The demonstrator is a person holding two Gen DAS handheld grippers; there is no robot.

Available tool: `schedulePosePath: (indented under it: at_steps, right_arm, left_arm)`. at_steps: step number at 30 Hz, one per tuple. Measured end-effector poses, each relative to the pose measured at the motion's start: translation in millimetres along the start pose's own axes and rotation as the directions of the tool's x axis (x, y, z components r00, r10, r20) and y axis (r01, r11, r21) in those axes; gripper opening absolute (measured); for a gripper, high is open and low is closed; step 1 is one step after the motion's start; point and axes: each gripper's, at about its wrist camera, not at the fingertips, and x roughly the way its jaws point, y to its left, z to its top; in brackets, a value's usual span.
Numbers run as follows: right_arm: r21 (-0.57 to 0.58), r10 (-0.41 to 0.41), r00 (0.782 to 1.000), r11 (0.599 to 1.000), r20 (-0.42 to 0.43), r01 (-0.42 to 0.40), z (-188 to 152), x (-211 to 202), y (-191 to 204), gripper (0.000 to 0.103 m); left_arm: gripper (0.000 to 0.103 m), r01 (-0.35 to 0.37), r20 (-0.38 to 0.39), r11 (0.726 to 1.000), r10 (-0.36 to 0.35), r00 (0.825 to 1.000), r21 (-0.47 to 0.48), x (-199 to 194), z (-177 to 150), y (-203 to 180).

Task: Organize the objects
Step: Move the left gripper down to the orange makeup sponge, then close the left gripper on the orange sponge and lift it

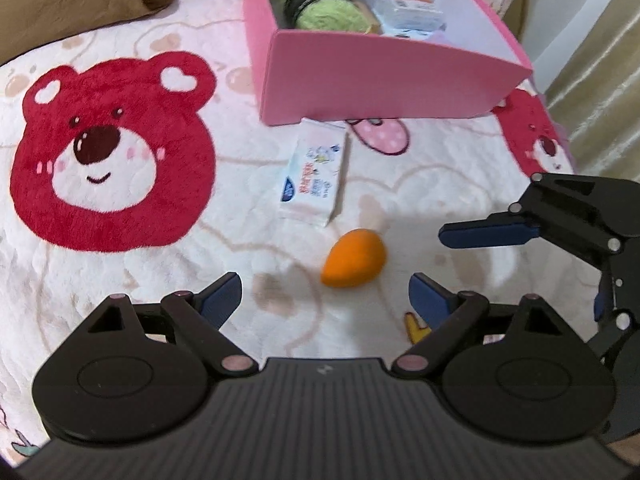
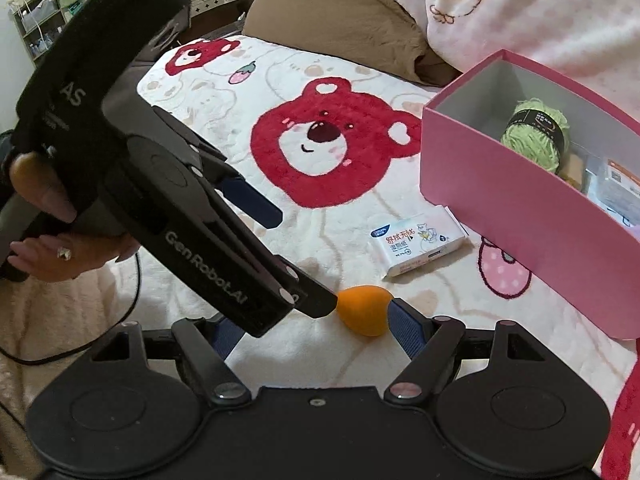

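An orange egg-shaped sponge (image 1: 354, 258) lies on the bear-print blanket, just ahead of my open left gripper (image 1: 324, 292) and between its fingers. It also shows in the right wrist view (image 2: 364, 310), close to my open right gripper (image 2: 316, 320), touching or nearly touching the right finger. A white tissue pack (image 1: 314, 178) lies beyond the sponge, also seen in the right wrist view (image 2: 418, 242). The pink box (image 1: 384, 76) behind it holds green yarn (image 1: 328, 6) and small packets. The left gripper crosses the right wrist view (image 2: 224, 232). The right gripper shows at the right of the left wrist view (image 1: 520, 232).
A brown pillow (image 2: 340, 12) and a pink plush blanket (image 2: 520, 12) lie at the far side of the bed. Shelves (image 2: 40, 12) stand beyond the bed at left. A curtain (image 1: 600, 92) hangs to the right.
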Motion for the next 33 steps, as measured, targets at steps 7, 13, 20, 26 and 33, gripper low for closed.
schedulePosePath:
  at_steps: [7,13,20,26,33]
  right_arm:
    - [-0.006,-0.1,0.995,0.995,0.023,0.1,-14.2,35.7,-4.1,0.078]
    - [0.043,-0.138,0.99,0.99,0.024,0.137,-25.7,60.6,-15.1,0.072]
    - [0.076,-0.14,0.989,0.988,0.049,0.136,-27.7,61.1,-19.6,0.047]
    - [0.115,-0.13,0.99,0.986,0.055,0.123,-31.8,61.3,-22.8,0.047]
    - [0.119,-0.14,0.988,0.984,0.059,0.132,-33.6,67.9,-20.8,0.046]
  left_arm:
    - [0.09,0.003,0.024,0.999,-0.001,1.0,-0.051,25.0,-3.4,8.3]
    - [0.089,-0.028,0.049,0.998,0.031,0.998,-0.064,43.8,-5.2,9.5]
    - [0.057,0.059,0.092,0.997,-0.054,0.994,-0.045,46.3,-4.6,1.4]
    - [0.049,0.079,0.082,0.996,-0.076,0.994,-0.037,52.1,-7.2,-7.1]
    - [0.052,0.057,0.091,0.997,-0.051,0.995,-0.059,51.2,-8.6,-3.3]
